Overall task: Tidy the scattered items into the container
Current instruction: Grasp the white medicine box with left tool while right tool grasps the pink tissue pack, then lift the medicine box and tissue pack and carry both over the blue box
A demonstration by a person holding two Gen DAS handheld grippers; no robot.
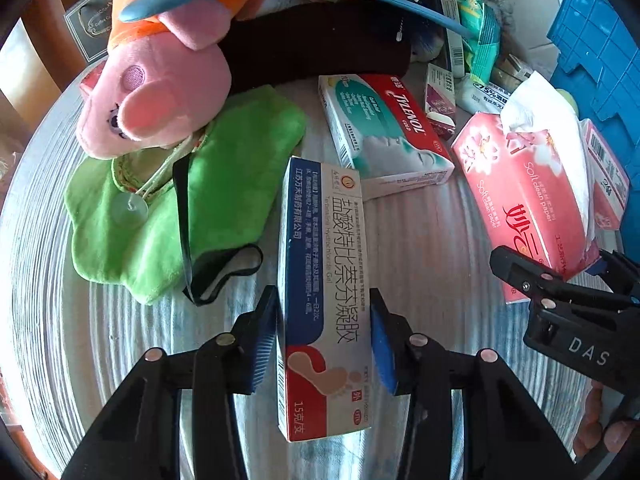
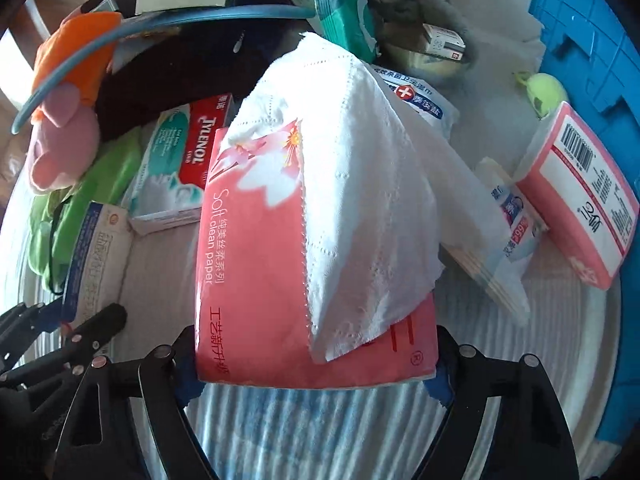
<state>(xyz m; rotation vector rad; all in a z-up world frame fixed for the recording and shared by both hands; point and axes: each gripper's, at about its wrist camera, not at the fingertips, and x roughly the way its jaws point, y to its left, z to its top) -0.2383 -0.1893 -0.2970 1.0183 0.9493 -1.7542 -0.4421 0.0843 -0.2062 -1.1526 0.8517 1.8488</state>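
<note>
The left gripper (image 1: 324, 340) is clamped on a long white-and-blue cardboard ointment box (image 1: 324, 280), blue pads pressed against its two long faces. The box's long axis runs straight ahead, away from the wrist, its far end pointing at the red-and-white Tylenol carton (image 1: 384, 132) lying flat on the striped cloth (image 1: 432, 232).

The right gripper (image 2: 316, 364) holds the near end of a soft pink plastic pack of tissues (image 2: 256, 264), a loose white tissue sheet (image 2: 360, 184) flopping out of its top. The pack seems to be off the cloth, though from here I can't be sure.

The blue plastic crate (image 2: 592, 40), surely the container, stands to the right, beyond both loads. The right gripper is the nearer one; the left would have to cross over or behind it, so I'd expect the tissues to go in first.

Between the right gripper and the crate lie a second small pink tissue packet with a barcode (image 2: 580, 196), a flat wet-wipes pouch (image 2: 516, 220) and a little yellow-green ball (image 2: 544, 88) close to the crate wall. On the left sit a pink plush pig (image 1: 152, 92), a green plush cloth (image 1: 208, 168) and a dark brown fabric roll (image 1: 320, 44).
</note>
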